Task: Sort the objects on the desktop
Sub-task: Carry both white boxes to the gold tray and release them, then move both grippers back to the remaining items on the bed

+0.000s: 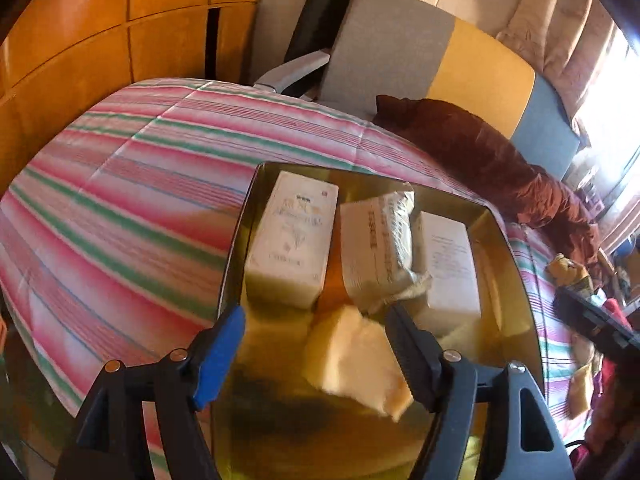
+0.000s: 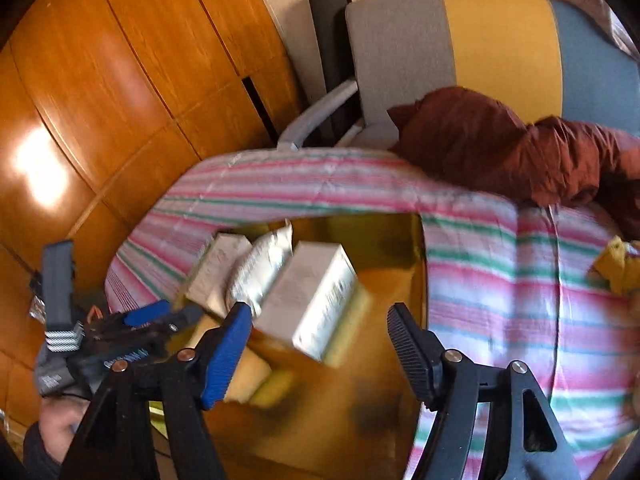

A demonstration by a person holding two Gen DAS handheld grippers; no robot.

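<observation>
A shiny gold tray sits on the striped bedspread. In it lie a white box, a crinkled pale packet, a second white box and a pale yellow piece. My left gripper is open above the tray's near end, with the yellow piece between its fingers, not pinched. In the right wrist view the tray holds the same box, packet and box. My right gripper is open over the tray. The left gripper shows at the left there.
The striped bedspread covers the surface around the tray. A rust-red garment lies at the far right. A grey, yellow and blue headboard stands behind. A wooden wardrobe is at the left.
</observation>
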